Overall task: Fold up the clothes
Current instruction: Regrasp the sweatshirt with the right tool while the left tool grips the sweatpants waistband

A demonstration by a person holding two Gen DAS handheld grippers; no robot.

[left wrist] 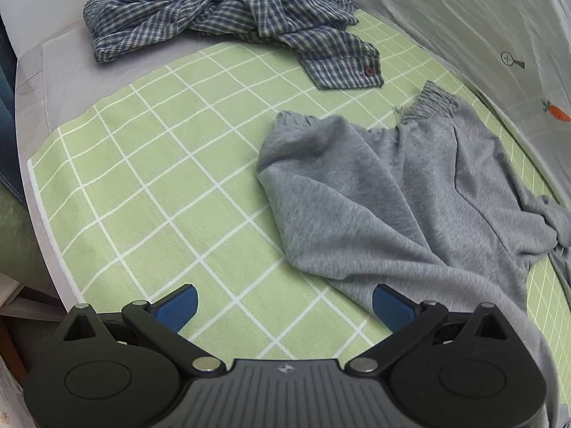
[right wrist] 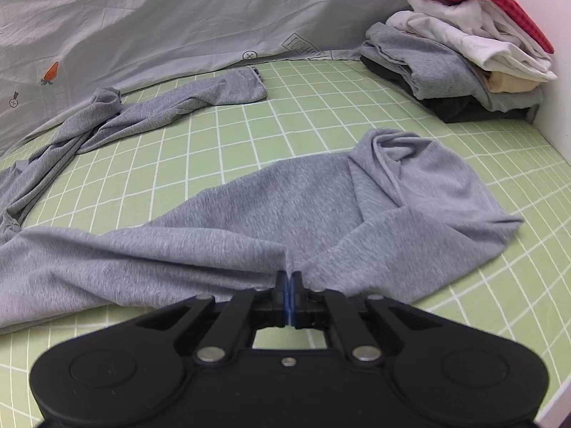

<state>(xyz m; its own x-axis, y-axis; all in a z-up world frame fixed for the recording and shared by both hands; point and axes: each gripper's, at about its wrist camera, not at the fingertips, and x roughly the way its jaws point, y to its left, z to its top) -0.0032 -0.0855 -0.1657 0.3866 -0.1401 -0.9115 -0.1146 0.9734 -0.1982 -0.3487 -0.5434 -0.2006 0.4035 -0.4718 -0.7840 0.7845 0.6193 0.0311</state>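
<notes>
Fingers of the right gripper (right wrist: 289,280) are pinched tight on an edge of the gray top (right wrist: 285,207). Left gripper (left wrist: 283,303) is wide open w/ nothing in it, low over the green sheet (left wrist: 142,178), right by the top's edge. The top lies spread & rumpled on the sheet, one sleeve (right wrist: 160,107) flung out far. Not folded. A plaid shirt (left wrist: 221,18) lies in a heap too. In the corner there's a pile (right wrist: 464,53) of folded clothes, so some look done & at least 2 are left.
</notes>
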